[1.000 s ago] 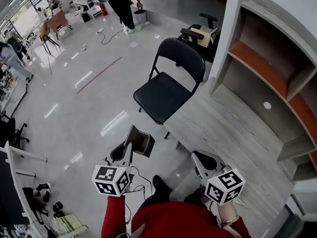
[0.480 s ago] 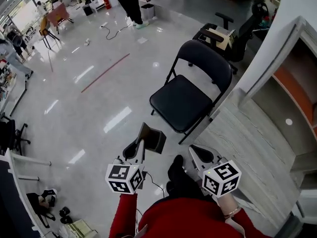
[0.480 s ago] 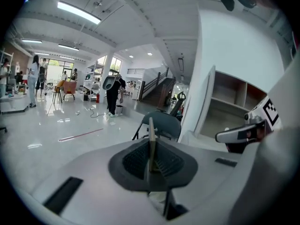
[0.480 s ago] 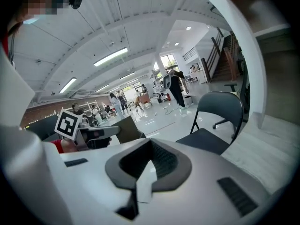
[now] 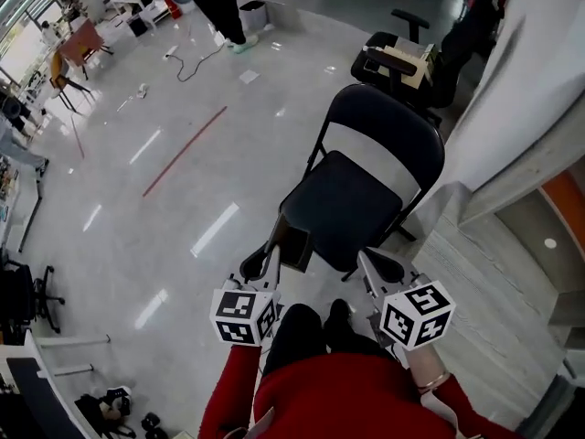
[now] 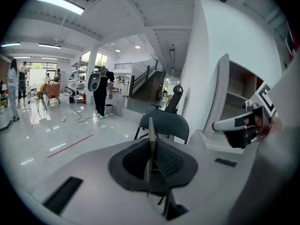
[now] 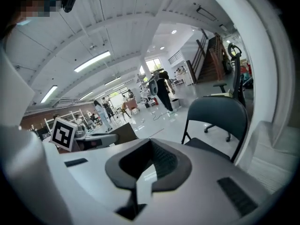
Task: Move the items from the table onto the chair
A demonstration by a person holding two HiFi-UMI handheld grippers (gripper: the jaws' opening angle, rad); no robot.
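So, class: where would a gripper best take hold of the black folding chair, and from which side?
Probably the chair's backrest, pinched at its top edge from above: it stands upright, looks thin enough to straddle, and nothing covers it.

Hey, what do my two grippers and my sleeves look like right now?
The left gripper and right gripper match: pale grey bodies with black, ribbed pads that form a scooped oval at the front. Each carries a white cube printed with black square markers on its faces. The sleeves are red.
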